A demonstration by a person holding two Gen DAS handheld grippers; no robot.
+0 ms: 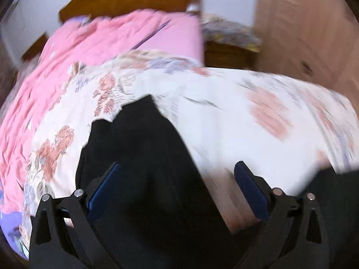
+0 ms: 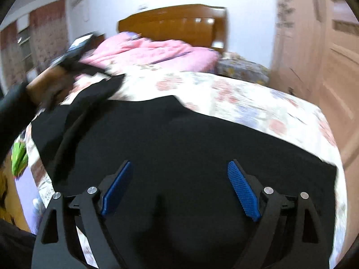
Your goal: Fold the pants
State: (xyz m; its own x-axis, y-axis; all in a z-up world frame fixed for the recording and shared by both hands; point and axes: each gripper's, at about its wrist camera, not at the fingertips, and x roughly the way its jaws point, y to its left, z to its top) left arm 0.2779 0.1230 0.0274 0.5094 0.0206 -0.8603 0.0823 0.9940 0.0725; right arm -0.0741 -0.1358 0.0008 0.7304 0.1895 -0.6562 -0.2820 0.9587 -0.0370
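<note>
Black pants (image 2: 179, 139) lie spread on the floral bedsheet (image 2: 246, 98). In the left wrist view a part of the pants (image 1: 139, 148) runs up between the fingers. My left gripper (image 1: 177, 170) is open above the pants with nothing between its blue pads. My right gripper (image 2: 179, 168) is open just above the broad black cloth, empty. In the right wrist view the left gripper (image 2: 74, 51) shows blurred at the far left, over a raised fold of the pants (image 2: 96, 89). Both views are motion-blurred.
A pink quilt (image 2: 157, 49) is bunched at the head of the bed before a wooden headboard (image 2: 175, 22). A patterned nightstand cover (image 2: 242, 67) lies to the right, with wooden wardrobe doors (image 2: 325, 67) beyond. A green item (image 2: 19, 154) lies at the bed's left edge.
</note>
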